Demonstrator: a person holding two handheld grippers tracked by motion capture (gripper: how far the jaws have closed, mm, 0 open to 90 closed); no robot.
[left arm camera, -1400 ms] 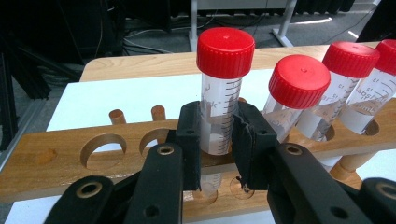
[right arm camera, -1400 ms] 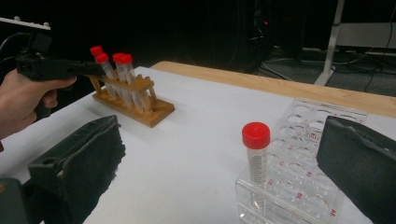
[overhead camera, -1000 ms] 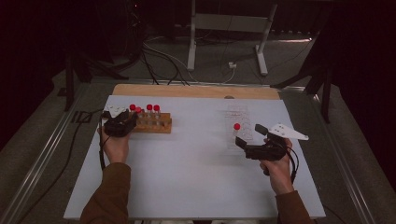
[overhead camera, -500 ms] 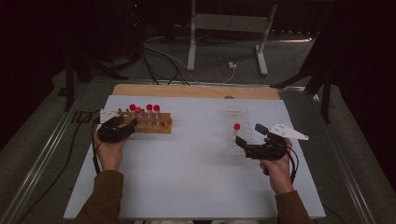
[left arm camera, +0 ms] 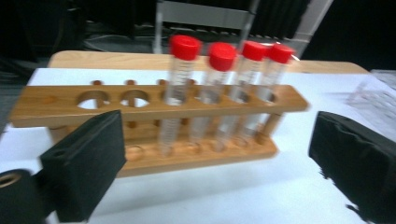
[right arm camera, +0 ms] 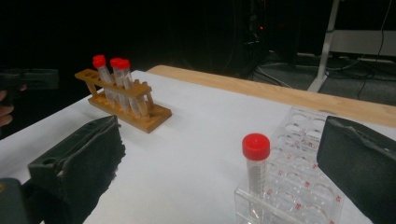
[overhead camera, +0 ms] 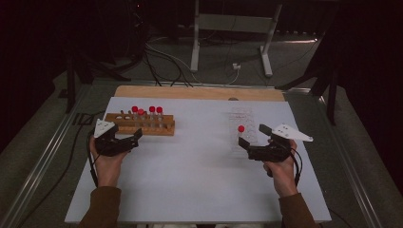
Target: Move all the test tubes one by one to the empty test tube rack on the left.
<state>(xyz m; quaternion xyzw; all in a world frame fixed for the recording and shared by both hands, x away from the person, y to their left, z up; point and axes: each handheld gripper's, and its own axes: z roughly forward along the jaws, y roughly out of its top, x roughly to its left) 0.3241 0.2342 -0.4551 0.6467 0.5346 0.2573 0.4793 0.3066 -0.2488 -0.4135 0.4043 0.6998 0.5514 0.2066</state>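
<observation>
Bench: white sheet over your bench (overhead camera: 199,180), with a wooden strip along the far edge and dark floor with cables beyond.
Left gripper: your left gripper (overhead camera: 124,143) sits near the left edge, just in front of the wooden rack; its fingers have just been opening and stand wide apart with nothing between them.
Wooden rack: your wooden rack (overhead camera: 140,124) stands at far left on the bench, its four red-capped tubes (left arm camera: 219,93) upright in the right-hand holes, the left holes bare.
Clear rack: your clear plastic rack (overhead camera: 243,133) stands right of centre, one red-capped tube (overhead camera: 240,135) upright in a near hole.
Right gripper: your right gripper (overhead camera: 249,147) rests just beside the clear rack's near end, fingers spread, gripping nothing.
</observation>
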